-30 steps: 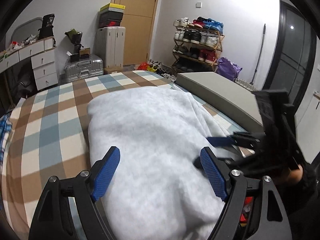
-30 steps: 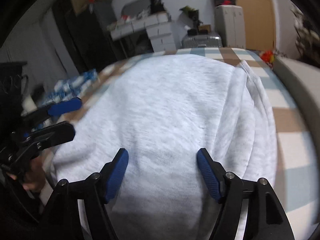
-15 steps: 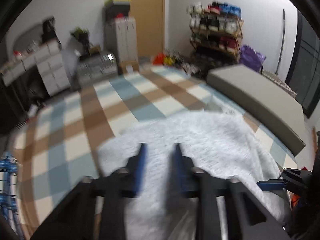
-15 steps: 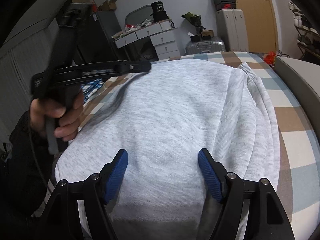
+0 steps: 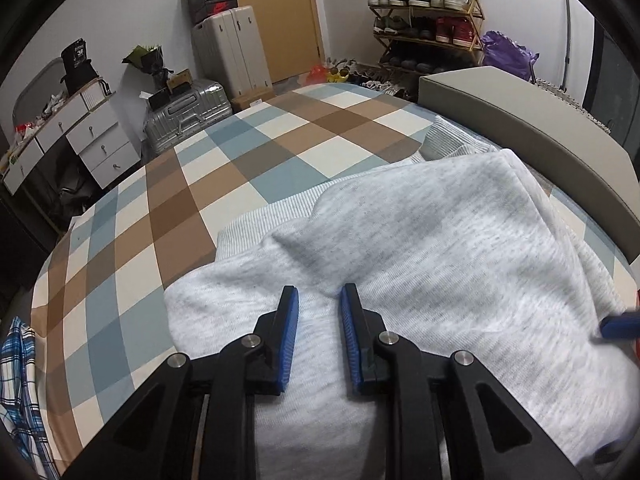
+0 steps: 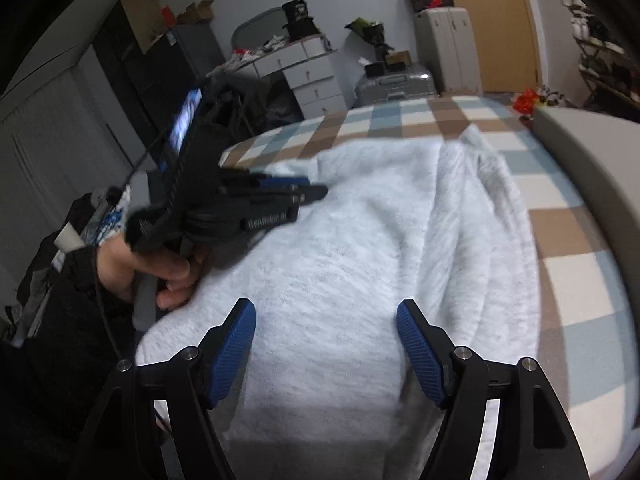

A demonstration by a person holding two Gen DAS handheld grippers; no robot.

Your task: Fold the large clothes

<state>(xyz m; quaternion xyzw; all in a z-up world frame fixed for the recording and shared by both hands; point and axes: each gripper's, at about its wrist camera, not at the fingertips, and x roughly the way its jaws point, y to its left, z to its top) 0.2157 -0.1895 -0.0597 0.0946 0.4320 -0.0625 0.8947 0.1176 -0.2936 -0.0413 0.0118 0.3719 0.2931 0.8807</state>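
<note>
A light grey sweatshirt (image 5: 440, 248) lies folded over on the checked bed cover (image 5: 168, 208); its ribbed hem shows at the far edge. It also fills the right wrist view (image 6: 360, 248). My left gripper (image 5: 319, 300) is shut on a fold of the sweatshirt and holds it lifted over the garment; it shows from the side in the right wrist view (image 6: 308, 194). My right gripper (image 6: 326, 312) is open and empty above the near edge of the sweatshirt. One blue fingertip (image 5: 618, 326) of it shows in the left wrist view.
A grey headboard (image 5: 520, 120) runs along the bed's right side. A blue plaid garment (image 5: 18, 380) lies at the bed's left edge. Beyond the bed stand drawers (image 5: 80, 136), suitcases (image 5: 232, 52) and a shoe rack (image 5: 424, 8).
My left gripper has closed on the sweatshirt, lifted and carried the fold across the garment. My right gripper stays open over the near edge.
</note>
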